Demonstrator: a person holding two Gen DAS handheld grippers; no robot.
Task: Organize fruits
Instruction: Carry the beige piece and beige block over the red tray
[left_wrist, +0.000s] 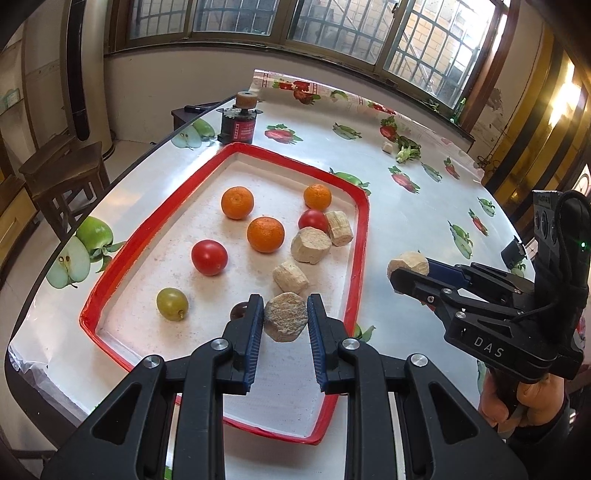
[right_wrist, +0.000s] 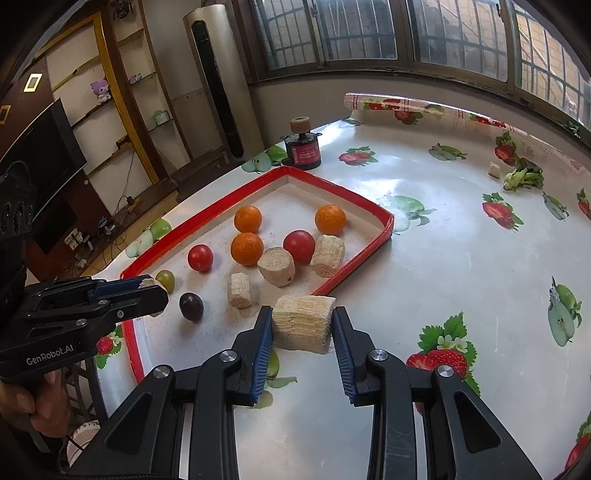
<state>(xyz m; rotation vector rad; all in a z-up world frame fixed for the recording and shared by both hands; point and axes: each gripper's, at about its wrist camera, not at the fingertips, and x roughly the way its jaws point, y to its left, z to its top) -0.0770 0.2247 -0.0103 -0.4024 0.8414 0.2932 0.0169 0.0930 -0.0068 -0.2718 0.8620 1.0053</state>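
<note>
- the left tongs (left_wrist: 285, 317) sit low in the centre of the left wrist view, closed on a pale, rough chunk (left_wrist: 285, 316) pinched between the blue pads, held above the near end of the tray
- the right tongs (right_wrist: 303, 325) sit low in the centre of the right wrist view, closed on a pale ribbed chunk (right_wrist: 303, 323), which hangs over the tray's near right rim
- in the left wrist view the right tongs come in from the right edge of the frame; a hand (left_wrist: 524, 400) grips the handle at lower right
- the red-rimmed tray (left_wrist: 360, 236) fills the middle of the left wrist view; its floor is white and speckled
- in the tray: three oranges (left_wrist: 237, 202), (left_wrist: 317, 196), (left_wrist: 265, 234), in the upper middle, two red tomatoes (left_wrist: 209, 257), (left_wrist: 313, 220), and a green grape (left_wrist: 172, 304) at lower left
- a dark grape (right_wrist: 191, 306) lies just left of the right tongs in the right wrist view
- three more pale chunks (left_wrist: 311, 244), (left_wrist: 338, 227), (left_wrist: 290, 277) lie loose toward the tray's right side
- the worktop (left_wrist: 417, 229) wears a glossy cloth printed with apples and strawberries
- beyond the tray, upper centre, stands a dark jar (left_wrist: 238, 125) with a cork-like top
- at upper right, a leafy green scrap (left_wrist: 408, 149) lies beside a small pale cube (left_wrist: 386, 147)
</note>
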